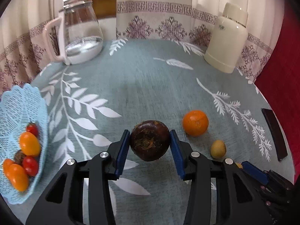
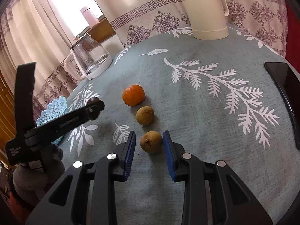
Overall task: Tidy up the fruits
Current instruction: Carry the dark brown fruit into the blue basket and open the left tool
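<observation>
At far left we see the blue mesh basket (image 1: 22,101) holding small tomatoes and orange fruits. Our left gripper (image 1: 150,146) clamps the dark purple mangosteen (image 1: 150,140) above the tablecloth (image 1: 140,86). Rightward lies the orange (image 2: 133,95), then our right gripper (image 2: 149,150), fingers apart around a brown longan (image 2: 151,142).

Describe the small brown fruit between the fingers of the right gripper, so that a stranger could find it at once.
On the grey-green tablecloth with white leaf prints, three fruits lie in a line that runs away from the right gripper. Farthest is the round orange mandarin, then a small olive-brown round fruit. Yours is the small tan-brown round fruit: the nearest, between the open blue-padded fingers, with a short stem stub.
</observation>
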A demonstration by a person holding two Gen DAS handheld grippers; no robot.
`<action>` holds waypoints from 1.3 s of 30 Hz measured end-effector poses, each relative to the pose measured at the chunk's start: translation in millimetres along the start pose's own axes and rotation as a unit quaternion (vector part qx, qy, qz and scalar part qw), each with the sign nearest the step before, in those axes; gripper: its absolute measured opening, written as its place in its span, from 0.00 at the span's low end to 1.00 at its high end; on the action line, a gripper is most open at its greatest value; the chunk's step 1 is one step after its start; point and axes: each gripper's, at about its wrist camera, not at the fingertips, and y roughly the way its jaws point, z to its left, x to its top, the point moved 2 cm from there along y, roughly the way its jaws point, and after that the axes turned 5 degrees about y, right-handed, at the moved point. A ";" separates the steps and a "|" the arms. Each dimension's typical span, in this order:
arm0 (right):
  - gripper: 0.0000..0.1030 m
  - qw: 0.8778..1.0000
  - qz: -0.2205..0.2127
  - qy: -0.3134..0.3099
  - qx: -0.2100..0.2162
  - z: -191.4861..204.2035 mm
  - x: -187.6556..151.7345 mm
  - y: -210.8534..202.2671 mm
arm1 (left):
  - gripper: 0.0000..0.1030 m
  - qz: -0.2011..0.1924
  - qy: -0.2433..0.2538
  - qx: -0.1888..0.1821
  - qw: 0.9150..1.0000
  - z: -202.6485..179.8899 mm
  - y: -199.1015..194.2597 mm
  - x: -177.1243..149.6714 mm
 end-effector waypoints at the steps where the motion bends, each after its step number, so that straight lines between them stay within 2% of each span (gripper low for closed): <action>1: 0.30 1.000 0.000 -0.001 0.001 0.4 0.3 -0.3 | 0.43 -0.005 -0.001 0.003 1.000 1.2 -4.8 1.1; 11: 0.30 1.000 0.009 -0.002 -0.008 0.0 -0.5 3.5 | 0.43 -0.035 -0.014 0.031 0.999 18.3 -38.5 3.3; 19: 0.30 0.999 0.027 -0.007 -0.016 0.6 -1.7 11.9 | 0.43 -0.053 -0.043 0.063 0.996 52.0 -60.8 -0.2; 29: 0.30 0.999 0.030 -0.014 -0.026 2.1 -3.0 13.7 | 0.43 -0.061 -0.102 0.129 0.985 123.2 -77.6 -8.7; 39: 0.30 0.999 0.030 -0.014 -0.026 2.2 -3.1 13.8 | 0.43 -0.053 -0.134 0.169 0.975 171.7 -81.2 -19.2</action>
